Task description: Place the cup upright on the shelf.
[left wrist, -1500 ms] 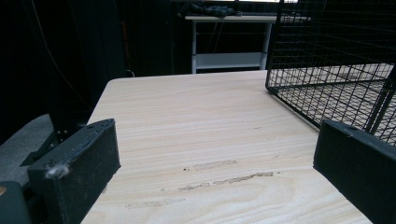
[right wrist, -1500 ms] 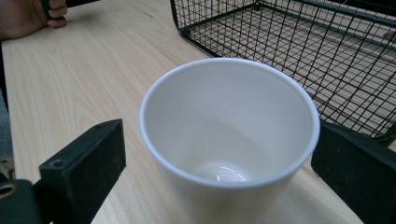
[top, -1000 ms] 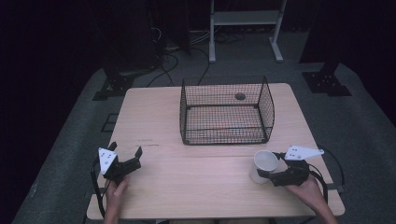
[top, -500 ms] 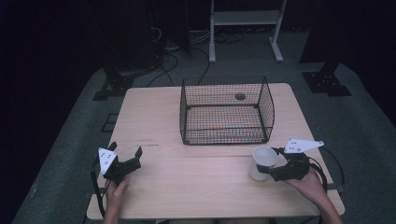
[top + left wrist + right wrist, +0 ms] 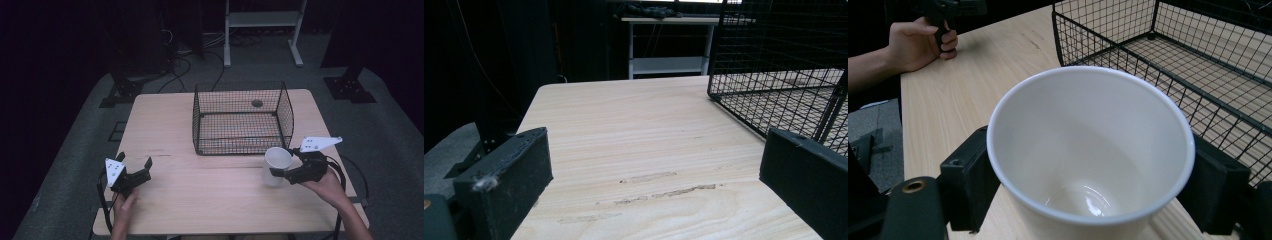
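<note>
We see the wire basket (image 5: pixel 243 120) empty mid-table (image 5: pixel 200 200); just before its front corner our right gripper (image 5: pixel 280 172) clamps the empty white cup (image 5: pixel 276 165), while our left gripper (image 5: pixel 134 166) rests unclenched, well apart.

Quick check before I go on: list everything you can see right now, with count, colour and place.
cup: one, white, empty, clamped between the right tongs' jaws, just in front of the basket's near right corner
wire basket: one, black, open-topped, on the far middle of the table
table: one, light wood, with scuff marks near its middle
shelf unit: one, white, on the floor beyond the table
cables: several, dark, on the floor beyond the table
stand bases: two, black, on the floor at the table's far corners
left tongs: black, jaws open, nothing between them, near left of the table
right tongs: black, shut on the cup
</note>
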The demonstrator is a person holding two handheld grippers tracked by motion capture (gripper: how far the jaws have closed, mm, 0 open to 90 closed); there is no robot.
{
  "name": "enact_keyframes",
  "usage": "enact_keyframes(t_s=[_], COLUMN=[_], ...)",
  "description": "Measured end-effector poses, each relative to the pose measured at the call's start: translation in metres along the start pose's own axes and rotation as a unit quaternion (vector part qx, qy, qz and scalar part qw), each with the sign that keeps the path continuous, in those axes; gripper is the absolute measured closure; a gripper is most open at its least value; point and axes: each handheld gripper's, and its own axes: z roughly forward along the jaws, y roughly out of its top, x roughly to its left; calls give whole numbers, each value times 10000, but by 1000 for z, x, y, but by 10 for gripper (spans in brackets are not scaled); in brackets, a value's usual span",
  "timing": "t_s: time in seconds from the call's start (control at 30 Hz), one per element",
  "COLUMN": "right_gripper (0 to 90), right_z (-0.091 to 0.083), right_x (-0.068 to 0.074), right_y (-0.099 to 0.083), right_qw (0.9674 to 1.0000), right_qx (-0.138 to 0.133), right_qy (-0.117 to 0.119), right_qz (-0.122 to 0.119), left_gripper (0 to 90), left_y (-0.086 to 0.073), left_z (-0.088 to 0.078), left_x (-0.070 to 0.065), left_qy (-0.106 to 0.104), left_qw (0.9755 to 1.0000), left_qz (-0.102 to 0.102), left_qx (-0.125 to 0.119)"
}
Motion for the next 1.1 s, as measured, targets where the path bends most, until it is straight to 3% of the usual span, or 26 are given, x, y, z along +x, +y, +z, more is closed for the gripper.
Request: enact_keyframes(t_s=[1.1], right_gripper=[195], right_z=[11], right_x=[-25], right_y=[62], right_qw=[9996], right_qx=[-25], right_qy=[279], right_qz=[-62], left_gripper=[0], left_y=[0], left_z=[0], left_x=[0], left_qy=[7], left_qw=[10000], left_qz=[-18], left_qx=[4])
